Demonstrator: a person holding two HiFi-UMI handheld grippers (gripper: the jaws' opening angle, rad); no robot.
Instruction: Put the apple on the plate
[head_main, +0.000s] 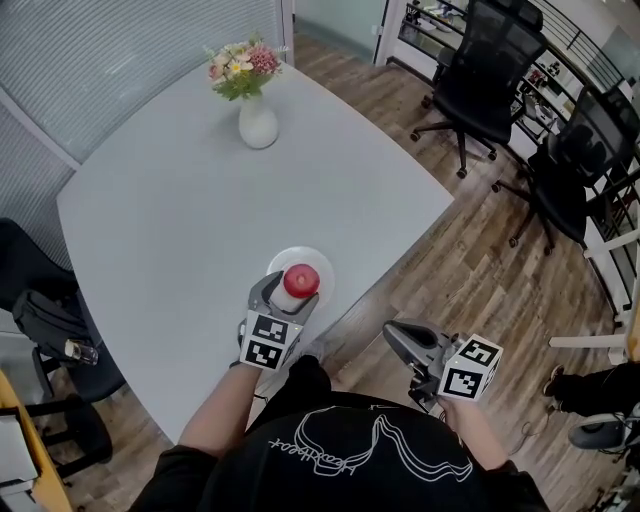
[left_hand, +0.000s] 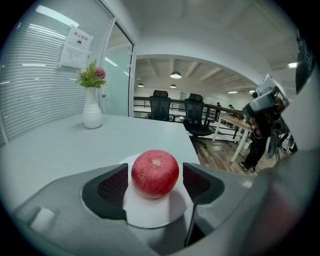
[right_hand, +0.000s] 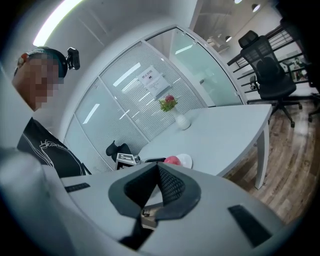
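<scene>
I'm looking at the left tongs (left_hand: 155, 171), which are bracketing the apple (head_main: 301, 280), one jaw on each side. A thin sliver of white is showing between each pad and the fruit, so I'm reading them as spread slightly wider than the apple and not clamping it. It's a close call.

The apple is sitting on the near part of the white plate (head_main: 322, 262), with its shadow falling on the plate under it. The plate is lying at the near edge of the grey tabletop (head_main: 200, 220). I'm judging placement as essentially done, and what's left is backing off.

The key relation is that the apple is lying dead ahead between the left jaw tips. It's round with no real long axis, and the stem dimple is pointing up. A straight pull toward me should be clearing it, but any sideways drift risks rolling it off the plate. The left tongs are the near ones.

The right tongs (right_hand: 156, 169) are closed on nothing, jaws meeting. I'm holding them off the tabletop to the right, well apart from the plate.

A vase (head_main: 258, 122) of flowers is standing at the far side.

For writing, a sign (left_hand: 76, 46) on the glass wall is carrying red print too small to read. The marker cubes are showing square codes only.
</scene>
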